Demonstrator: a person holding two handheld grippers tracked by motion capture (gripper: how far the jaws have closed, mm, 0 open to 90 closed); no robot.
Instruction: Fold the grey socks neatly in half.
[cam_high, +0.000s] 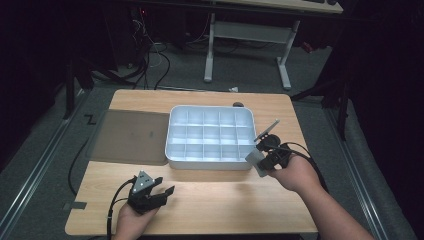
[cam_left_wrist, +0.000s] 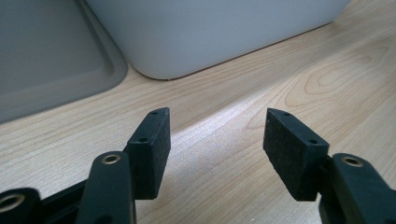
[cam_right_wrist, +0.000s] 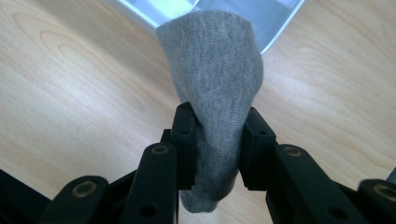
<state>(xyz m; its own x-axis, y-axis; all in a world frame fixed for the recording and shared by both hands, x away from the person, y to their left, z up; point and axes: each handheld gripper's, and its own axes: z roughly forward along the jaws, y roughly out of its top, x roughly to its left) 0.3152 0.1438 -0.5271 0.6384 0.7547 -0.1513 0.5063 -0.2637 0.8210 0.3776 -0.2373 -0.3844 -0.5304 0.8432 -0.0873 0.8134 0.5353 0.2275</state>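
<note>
Pinched between the jaws of the right gripper (cam_right_wrist: 217, 149), the grey knitted cloth (cam_right_wrist: 212, 88), which looked like a folded sock, stood up past the fingertips and also hung out a little behind them, so the grip sat across its middle. It looked light, soft and limp, a thing that would fold and droop to either side of the hold instead of keeping its shape; the knit seemed likely to grip well against the pads, with little risk of slipping or damage, and the bunched middle was probably the best place to keep hold of it. Just ahead of that gripper was the near right corner of the white compartment tray (cam_high: 172, 150), with the cloth (cam_high: 255, 161) held just outside its rim above the wooden table (cam_high: 225, 200). No brand, label or writing could be read on the cloth, the tray or the table. Farther off, to the tray's other side, a translucent grey lid (cam_high: 127, 137) lay flat on the table. The left gripper (cam_left_wrist: 217, 140) rested low over the bare wood with its jaws wide apart and nothing between them, the tray's rounded wall ahead of it.
</note>
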